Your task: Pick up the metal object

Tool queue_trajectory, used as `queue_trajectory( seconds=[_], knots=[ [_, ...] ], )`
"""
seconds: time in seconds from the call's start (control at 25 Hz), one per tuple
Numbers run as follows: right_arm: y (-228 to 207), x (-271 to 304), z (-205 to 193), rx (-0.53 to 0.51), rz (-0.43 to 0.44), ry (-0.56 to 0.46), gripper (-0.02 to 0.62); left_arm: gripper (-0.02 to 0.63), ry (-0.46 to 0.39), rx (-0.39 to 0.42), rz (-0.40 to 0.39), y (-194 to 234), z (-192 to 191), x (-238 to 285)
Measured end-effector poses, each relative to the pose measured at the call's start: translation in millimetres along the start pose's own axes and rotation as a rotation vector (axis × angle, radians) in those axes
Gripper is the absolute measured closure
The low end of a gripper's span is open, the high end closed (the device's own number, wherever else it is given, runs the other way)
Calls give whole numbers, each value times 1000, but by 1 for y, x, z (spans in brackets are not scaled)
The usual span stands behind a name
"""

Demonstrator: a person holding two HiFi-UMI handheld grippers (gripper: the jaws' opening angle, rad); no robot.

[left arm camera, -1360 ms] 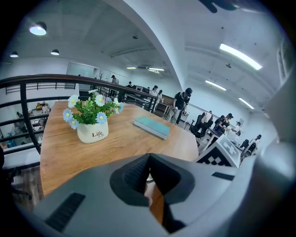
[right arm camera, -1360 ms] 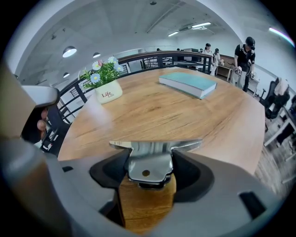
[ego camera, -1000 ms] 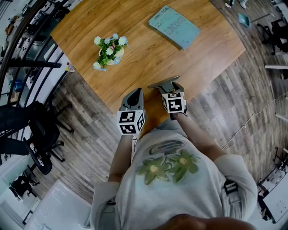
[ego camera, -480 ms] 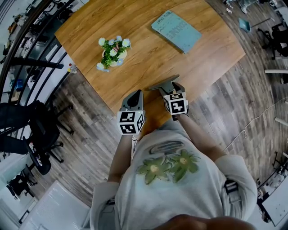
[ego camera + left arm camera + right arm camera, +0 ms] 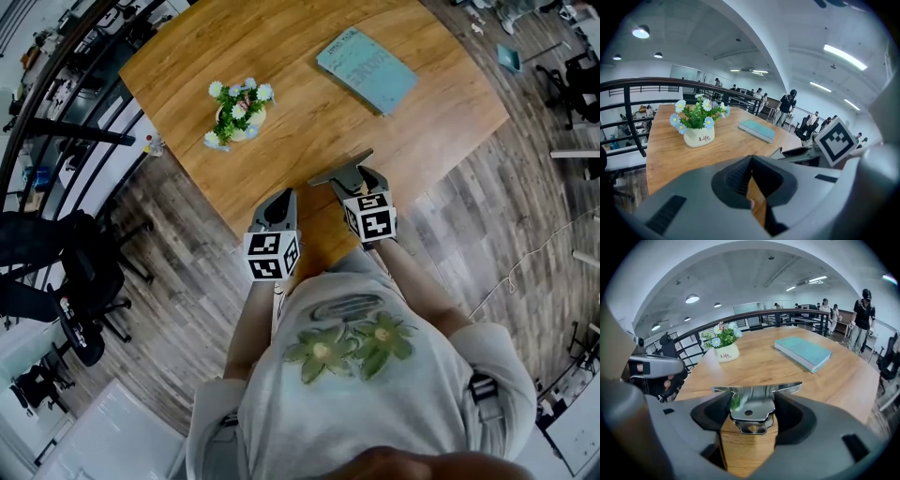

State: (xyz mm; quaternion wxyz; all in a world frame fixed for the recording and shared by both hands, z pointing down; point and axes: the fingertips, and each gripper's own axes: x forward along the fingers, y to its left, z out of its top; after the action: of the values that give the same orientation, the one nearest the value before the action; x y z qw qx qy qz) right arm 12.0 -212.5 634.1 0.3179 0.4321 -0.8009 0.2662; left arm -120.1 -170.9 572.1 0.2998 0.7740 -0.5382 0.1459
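The metal object (image 5: pixel 341 172) is a shiny flat piece with a wide straight front edge, and my right gripper (image 5: pixel 354 180) is shut on it. It is held just above the near edge of the round wooden table (image 5: pixel 309 103). In the right gripper view the metal object (image 5: pixel 752 401) sits clamped between the two dark pads, its wide edge pointing ahead. My left gripper (image 5: pixel 278 202) hovers beside it at the table's near edge, shut with nothing in it. From the left gripper view (image 5: pixel 751 176) the metal object (image 5: pixel 794 152) shows at the right.
A white pot of flowers (image 5: pixel 236 114) stands on the table's left part and a teal book (image 5: pixel 367 68) lies at the far right. A black railing (image 5: pixel 56 103) and office chairs (image 5: pixel 80 281) are on the left. People stand in the background beyond the table (image 5: pixel 862 319).
My right gripper with the metal object has shifted slightly to the right. The left gripper has stayed in place.
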Motion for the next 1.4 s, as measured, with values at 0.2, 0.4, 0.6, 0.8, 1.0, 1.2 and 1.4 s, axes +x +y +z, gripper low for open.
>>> queue_trajectory(
  seconds=[0.2,0.4,0.6,0.8,1.0,1.2,1.4],
  knots=[
    [4,-12,18,-12,13,-56,302,592,-18,6,2,0,7,-3],
    [9,-24,36,-22,30,-111,302,594,-43,17,2,-1,17,-7],
    [15,-36,53,-23,46,-161,302,592,-66,25,-2,-4,24,-12],
    [20,-47,66,-33,50,-199,302,592,-86,30,-7,-7,30,-17],
    [27,-57,75,-57,54,-231,302,594,-103,32,-4,-7,34,-24],
    [33,-67,87,-77,57,-269,302,592,-115,32,1,-4,38,-32],
    [37,-79,95,-81,56,-304,302,592,-124,41,2,-3,41,-37]
  ],
)
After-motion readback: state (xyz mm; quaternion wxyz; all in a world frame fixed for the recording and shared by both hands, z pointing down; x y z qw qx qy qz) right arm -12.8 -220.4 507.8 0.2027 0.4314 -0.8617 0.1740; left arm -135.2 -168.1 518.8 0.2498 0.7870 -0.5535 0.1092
